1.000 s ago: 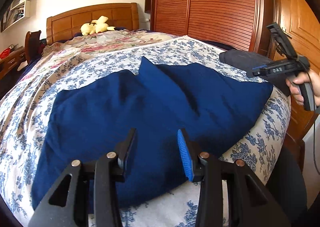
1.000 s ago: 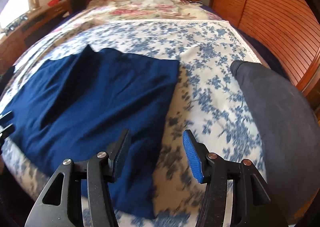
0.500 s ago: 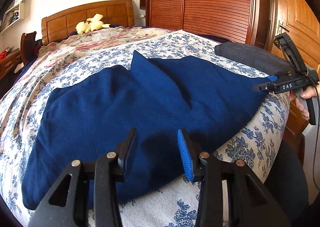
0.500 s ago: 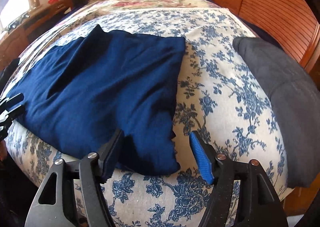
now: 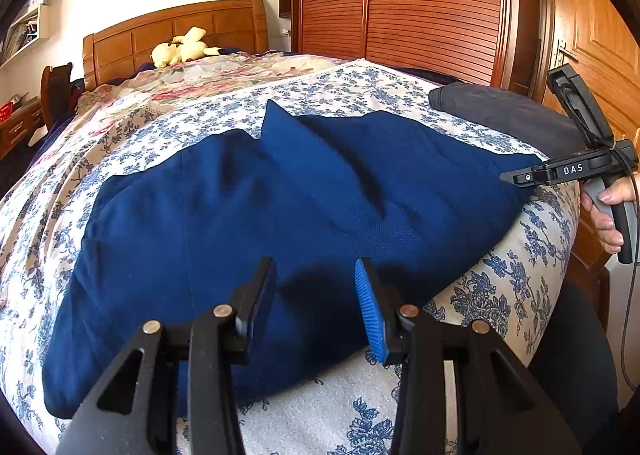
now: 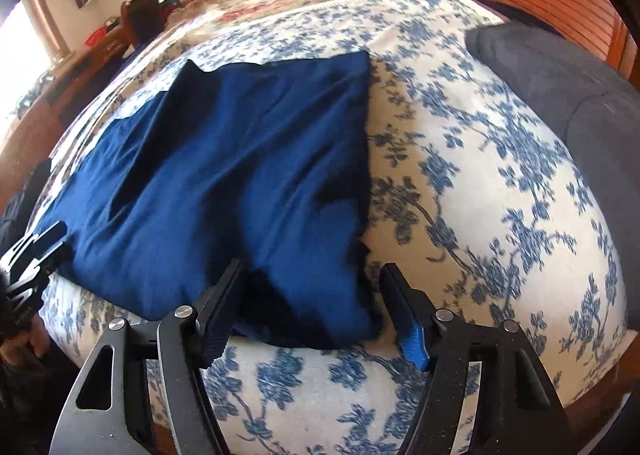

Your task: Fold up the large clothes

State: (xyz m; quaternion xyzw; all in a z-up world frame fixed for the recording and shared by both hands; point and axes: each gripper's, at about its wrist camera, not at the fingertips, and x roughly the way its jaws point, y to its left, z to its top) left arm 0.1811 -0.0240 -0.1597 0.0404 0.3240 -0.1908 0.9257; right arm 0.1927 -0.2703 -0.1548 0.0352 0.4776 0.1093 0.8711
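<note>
A navy blue garment (image 5: pixel 280 207) lies spread flat across the foot of a bed with a blue-flowered cover (image 5: pixel 500 295). My left gripper (image 5: pixel 314 287) hovers open over the garment's near edge, with nothing between its fingers. In the right wrist view my right gripper (image 6: pixel 312 271) straddles the near right corner of the garment (image 6: pixel 240 159). Its jaws are closing, and the cloth lies between the pads without being pinched. The right gripper (image 5: pixel 516 177) also shows at the cloth's right edge in the left wrist view, held by a hand.
A folded dark grey garment (image 6: pixel 560 95) lies on the bed's right side. A yellow plush toy (image 5: pixel 180 49) sits by the wooden headboard. A slatted wooden wardrobe (image 5: pixel 420 7) and a door stand close on the right. A desk and a chair stand on the left.
My right gripper has dropped to the garment's near right corner, and its jaws stand wider than a second ago. The left gripper has barely moved.
</note>
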